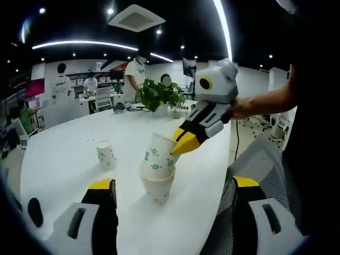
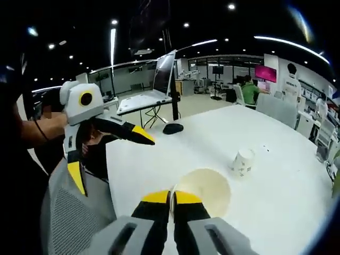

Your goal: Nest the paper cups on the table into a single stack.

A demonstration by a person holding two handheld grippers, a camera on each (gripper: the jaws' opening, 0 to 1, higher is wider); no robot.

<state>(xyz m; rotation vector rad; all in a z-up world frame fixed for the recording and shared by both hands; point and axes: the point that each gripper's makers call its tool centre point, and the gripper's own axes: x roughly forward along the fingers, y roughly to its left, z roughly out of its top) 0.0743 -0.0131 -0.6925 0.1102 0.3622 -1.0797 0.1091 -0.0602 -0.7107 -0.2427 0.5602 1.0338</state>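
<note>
Cups are sitting on a white tabletop (image 1: 69,154), and the nested stack (image 1: 158,178) serves as the landmark. In the left gripper view, a lone paper cup (image 1: 106,154) with green print is standing upside down to the left of the stack, well apart from it. The left claw (image 1: 172,186) is showing its two yellow-tipped jaws spread wide at the bottom of that view, one on each side of the stack and holding nothing. The stack itself is standing upright near the tabletop's edge, and a tilted top cup (image 1: 158,156) is leaning into it, not yet seated straight. The right claw (image 1: 180,144) is reaching in from the right of the stack, its yellow tips pinching the rim of that tilted cup. Beyond the stack, a leafy plant (image 1: 159,94) is standing at the far end of the tabletop. In the right gripper view, the left claw (image 2: 109,154) is hanging open left of the stack, over a mesh chair (image 2: 69,218); the right claw (image 2: 171,197) is gripping the rim of the top cup (image 2: 204,191), whose open mouth is facing the camera, and the lone cup (image 2: 243,162) is lying off to the right.
</note>
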